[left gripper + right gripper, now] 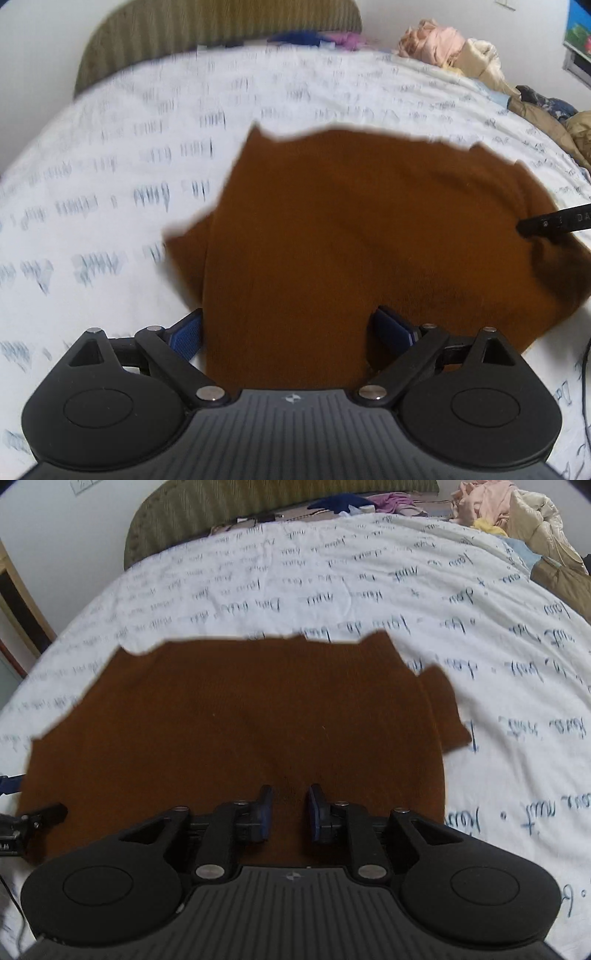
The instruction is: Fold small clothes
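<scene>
Lying flat on the bed (pixel 332 576) just ahead of both, the brown garment (pixel 236 731) seems partly folded; left hand-held gripper (pixel 288 328) wide, right hand-held gripper (pixel 290 812) narrowly parted, empty.

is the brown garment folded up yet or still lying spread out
Mostly spread out. The brown garment lies flat across the white printed sheet, with only one side flap doubled under or over its edge; which, the pictures do not show.
</scene>
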